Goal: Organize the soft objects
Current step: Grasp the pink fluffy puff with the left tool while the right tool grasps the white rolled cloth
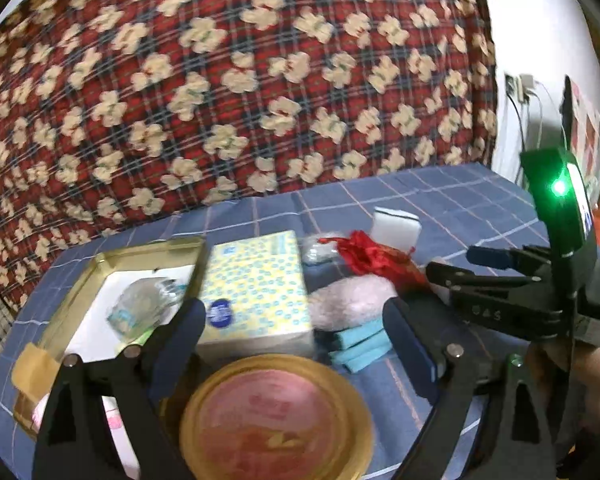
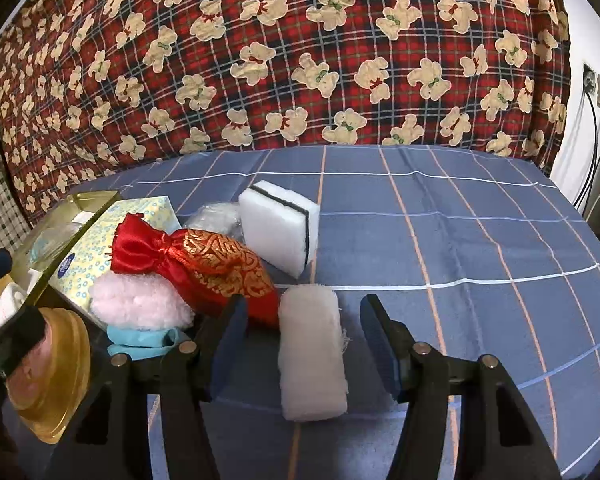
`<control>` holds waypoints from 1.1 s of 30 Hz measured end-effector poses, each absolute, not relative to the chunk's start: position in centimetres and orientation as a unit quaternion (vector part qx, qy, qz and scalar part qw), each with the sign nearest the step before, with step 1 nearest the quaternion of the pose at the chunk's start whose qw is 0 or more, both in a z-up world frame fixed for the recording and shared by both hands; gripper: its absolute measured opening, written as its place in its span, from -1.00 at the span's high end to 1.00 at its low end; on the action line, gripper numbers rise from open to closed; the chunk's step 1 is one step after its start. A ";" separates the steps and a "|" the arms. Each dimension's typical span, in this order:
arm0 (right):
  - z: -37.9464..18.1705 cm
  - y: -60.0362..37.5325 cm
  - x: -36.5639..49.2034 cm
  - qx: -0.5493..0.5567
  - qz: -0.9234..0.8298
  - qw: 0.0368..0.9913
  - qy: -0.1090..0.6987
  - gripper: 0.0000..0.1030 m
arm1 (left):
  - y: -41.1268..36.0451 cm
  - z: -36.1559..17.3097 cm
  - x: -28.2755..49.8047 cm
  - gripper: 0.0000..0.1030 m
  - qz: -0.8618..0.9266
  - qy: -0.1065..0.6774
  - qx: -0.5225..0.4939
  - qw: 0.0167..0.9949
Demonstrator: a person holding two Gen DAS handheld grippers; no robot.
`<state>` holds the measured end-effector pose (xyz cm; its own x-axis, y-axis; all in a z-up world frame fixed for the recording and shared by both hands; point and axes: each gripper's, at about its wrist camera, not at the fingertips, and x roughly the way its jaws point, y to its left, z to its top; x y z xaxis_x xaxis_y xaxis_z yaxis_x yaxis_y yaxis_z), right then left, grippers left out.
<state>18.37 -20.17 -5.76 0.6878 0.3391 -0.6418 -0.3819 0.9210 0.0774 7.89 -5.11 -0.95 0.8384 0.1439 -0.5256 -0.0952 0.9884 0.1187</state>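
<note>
My left gripper (image 1: 294,320) is open above a yellow dotted tissue pack (image 1: 256,284) and a pink fluffy puff (image 1: 348,300), with nothing gripped. Below it lies a round gold tin lid (image 1: 276,412). My right gripper (image 2: 306,320) is open too. A white fluffy pad (image 2: 312,356) lies between its fingers, with a gap on each side. Left of the pad are a red satin pouch (image 2: 204,256), the pink puff (image 2: 140,300) and folded blue cloths (image 2: 144,340). A white sponge (image 2: 280,228) with a black stripe stands behind them.
A gold rectangular tin (image 1: 100,276) holding a plastic-wrapped item sits at the left. A crumpled clear bag (image 2: 216,216) lies behind the pouch. The blue checked cloth (image 2: 460,240) stretches to the right. A red bear-print quilt (image 2: 300,60) rises behind, and wall sockets (image 2: 596,80) with cables are at far right.
</note>
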 end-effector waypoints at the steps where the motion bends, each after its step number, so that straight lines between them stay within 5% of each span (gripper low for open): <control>1: -5.8 -20.1 18.4 -0.031 0.196 0.917 0.347 -0.18 | -5.4 -1.0 8.1 -0.76 0.060 0.280 0.047 0.957; 12: -6.7 -21.2 19.8 -0.014 0.204 0.902 0.380 -0.14 | -8.5 -2.7 12.2 -0.18 0.043 0.343 0.064 0.936; 18: -6.7 -20.7 19.6 -0.027 0.205 0.903 0.377 -0.14 | -8.7 -4.2 13.8 -0.10 0.052 0.369 0.058 0.926; 19: -6.6 -20.8 19.6 -0.027 0.204 0.903 0.377 -0.13 | -8.7 -4.3 13.9 0.01 0.052 0.370 0.057 0.926; 21: -6.7 -20.7 19.8 -0.026 0.206 0.902 0.379 0.04 | -9.0 -4.7 14.1 0.66 0.047 0.374 0.057 0.925; 24: -6.9 -20.6 20.0 -0.024 0.218 0.895 0.389 0.32 | -9.1 -4.9 14.1 0.71 0.038 0.369 0.046 0.927; 33: -6.9 -20.4 19.8 -0.023 0.219 0.896 0.386 0.34 | -8.8 -4.1 11.3 0.71 0.023 0.283 0.011 0.959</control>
<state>19.81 -20.45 -6.88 0.6052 0.3755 -0.7019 -0.4106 0.9026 0.1289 11.27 -8.85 -4.10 0.8391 0.0513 -0.5415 -0.0385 0.9987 0.0349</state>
